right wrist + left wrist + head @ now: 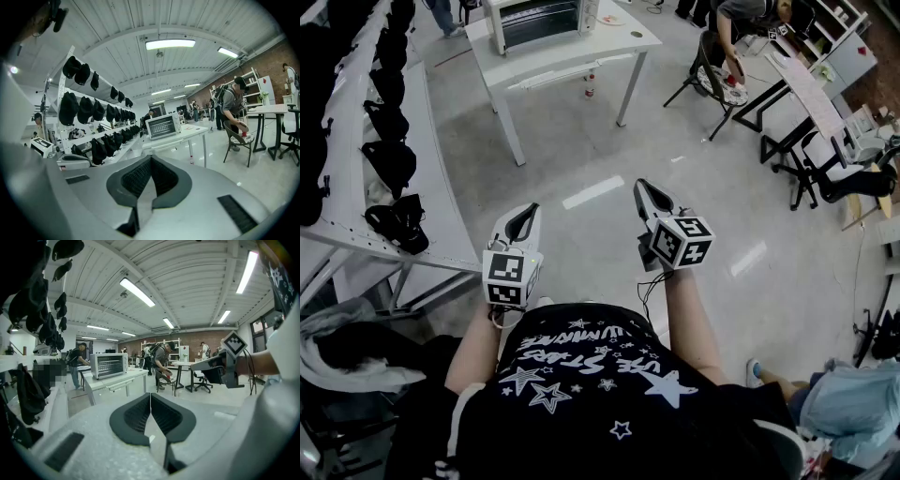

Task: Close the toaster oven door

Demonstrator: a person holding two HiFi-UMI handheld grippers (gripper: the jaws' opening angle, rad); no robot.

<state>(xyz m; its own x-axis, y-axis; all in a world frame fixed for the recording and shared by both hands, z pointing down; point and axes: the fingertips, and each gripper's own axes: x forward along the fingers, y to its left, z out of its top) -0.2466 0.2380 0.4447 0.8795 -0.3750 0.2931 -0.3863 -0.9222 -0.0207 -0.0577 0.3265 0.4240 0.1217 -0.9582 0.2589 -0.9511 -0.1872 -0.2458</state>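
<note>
The white toaster oven (539, 21) stands on a white table (623, 39) far ahead across the floor, its glass door upright against the front. It also shows small in the left gripper view as the toaster oven (108, 364) and in the right gripper view as the toaster oven (163, 125). My left gripper (522, 217) and right gripper (648, 193) hang side by side in front of my chest, well short of the table. Both are shut with nothing between the pads, as the left gripper (150, 395) and right gripper (150, 159) show.
A white rack of black caps (389, 159) runs along my left. A small bottle (590, 86) stands under the table. A person bends over a chair (712, 82) at the right, with desks and office chairs (825, 178) beyond. Grey floor lies between me and the table.
</note>
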